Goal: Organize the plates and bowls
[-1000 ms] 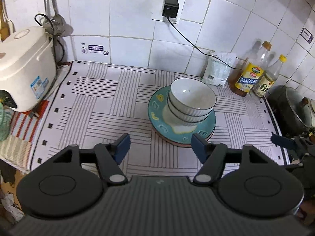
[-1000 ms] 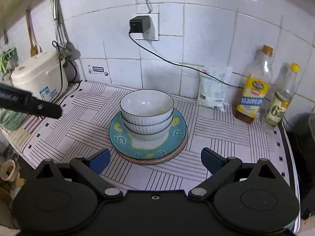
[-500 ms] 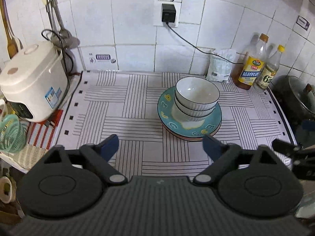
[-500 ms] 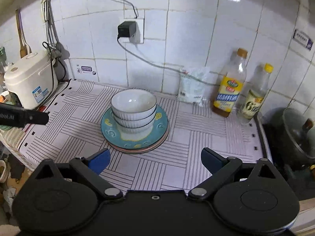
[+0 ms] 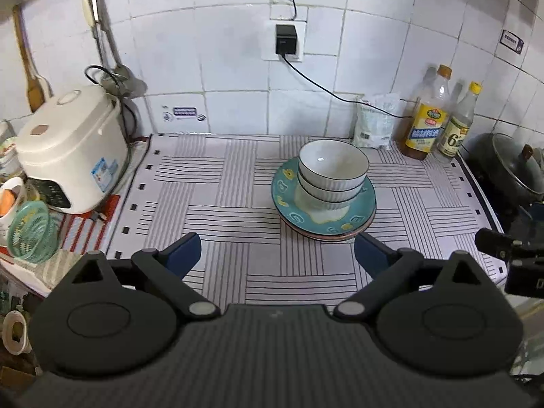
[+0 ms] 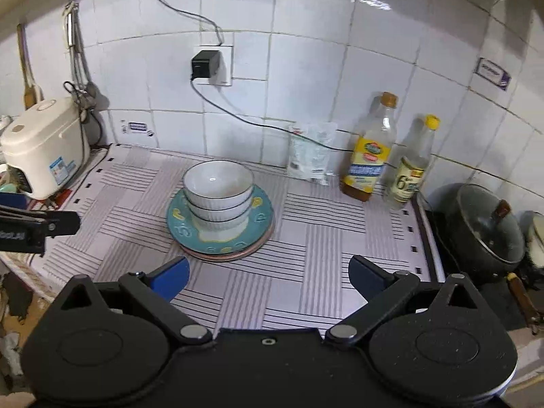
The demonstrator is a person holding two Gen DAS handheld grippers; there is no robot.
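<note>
Three white ribbed bowls (image 5: 333,166) (image 6: 218,183) are nested in a stack on a teal plate (image 5: 357,217) (image 6: 261,217), which lies on a pinkish plate beneath, on the striped mat. My left gripper (image 5: 276,253) is open and empty, held back from the stack near the mat's front edge. My right gripper (image 6: 268,277) is open and empty, also back from the stack. Each gripper's tip shows at the edge of the other's view.
A white rice cooker (image 5: 71,146) stands at the left with a green basket (image 5: 30,231) in front. Two bottles (image 6: 372,149) and a white bag (image 6: 311,153) stand against the tiled wall. A lidded black pot (image 6: 482,231) sits on the right.
Both grippers have pulled back and up from the stack, so the bowls and plates look smaller. The left gripper's jaws have widened. The stack has not moved.
</note>
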